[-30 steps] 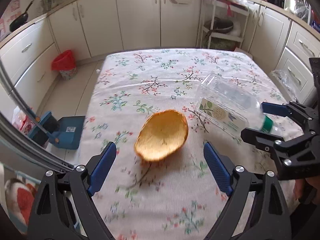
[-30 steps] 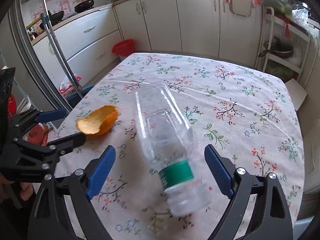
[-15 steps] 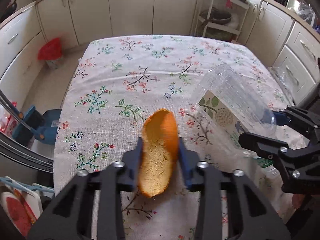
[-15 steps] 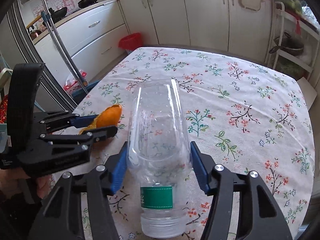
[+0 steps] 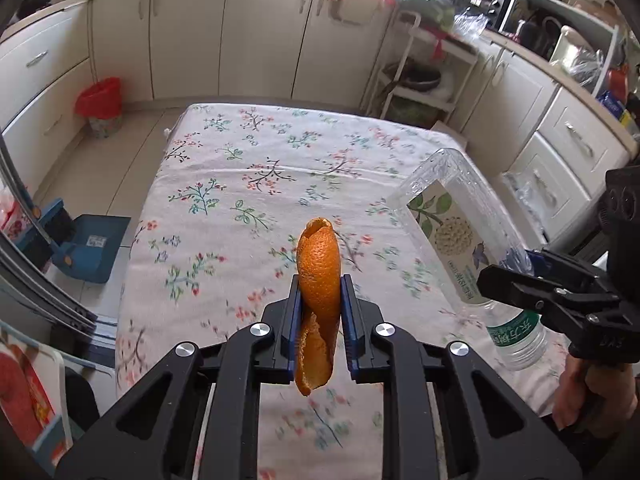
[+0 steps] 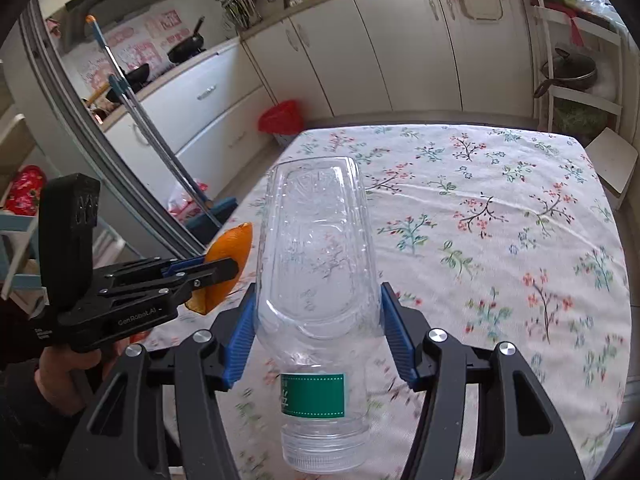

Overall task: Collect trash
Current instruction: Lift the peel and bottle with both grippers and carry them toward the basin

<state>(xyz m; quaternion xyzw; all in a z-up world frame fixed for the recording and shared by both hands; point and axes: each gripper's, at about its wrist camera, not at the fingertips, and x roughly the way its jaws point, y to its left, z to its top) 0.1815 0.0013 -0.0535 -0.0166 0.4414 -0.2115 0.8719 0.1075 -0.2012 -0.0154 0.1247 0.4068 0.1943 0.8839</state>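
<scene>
Left gripper (image 5: 320, 312) has just been closing and is now clamped on the orange peel (image 5: 319, 276), right gripper (image 6: 318, 330) squeezing the empty bottle (image 6: 318, 280) around its body. I've got both bits of trash off the table (image 5: 224, 184) now. Pickup's basically done; what's left is dumping them, probably in that red bin (image 5: 100, 106) across the floor.

A rectangular table (image 5: 208, 208) carried the scene, draped in a white cloth printed with small red, blue and green flower sprigs (image 6: 500, 216). The cloth covered the whole top and hung over the edges. Its visible surface was bare, with faint creases running across it. Whether the two lifted items still touched it could not be told.
</scene>
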